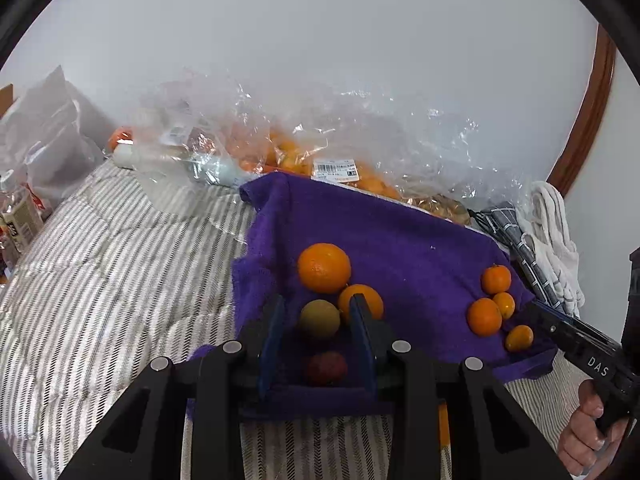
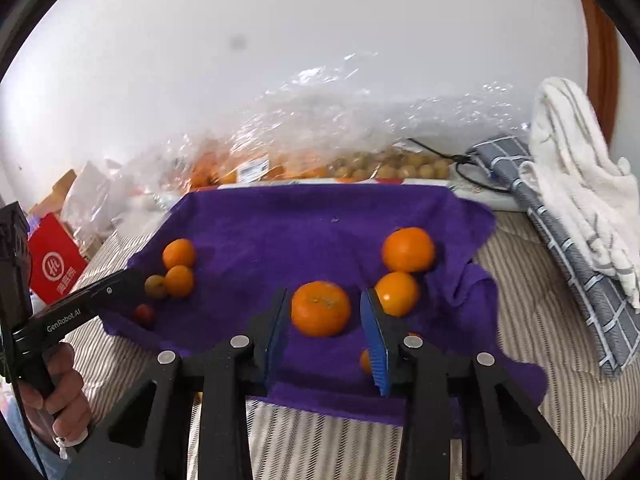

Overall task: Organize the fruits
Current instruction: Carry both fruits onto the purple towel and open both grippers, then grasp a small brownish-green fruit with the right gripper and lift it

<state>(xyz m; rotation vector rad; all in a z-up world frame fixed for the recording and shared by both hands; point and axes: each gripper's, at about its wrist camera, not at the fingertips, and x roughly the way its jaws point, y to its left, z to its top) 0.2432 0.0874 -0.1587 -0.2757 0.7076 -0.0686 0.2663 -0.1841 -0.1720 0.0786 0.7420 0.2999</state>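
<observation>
My left gripper (image 1: 318,312) stood open over the purple towel (image 1: 400,240), its blue fingers either side of a yellowish-green fruit (image 1: 320,319) without touching it; a small red fruit (image 1: 326,367) lay nearer me, two oranges (image 1: 324,268) just beyond. My right gripper (image 2: 324,312) was open too, flanking a mandarin (image 2: 321,308) (slightly blurred). More mandarins (image 2: 408,249) sat to its right on the towel. Clear bags of fruit (image 1: 296,152) lay behind.

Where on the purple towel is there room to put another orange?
The back of the purple towel, toward the plastic bags, is bare. So is the middle strip between the left fruit cluster and the right oranges. Both clusters are crowded.
</observation>
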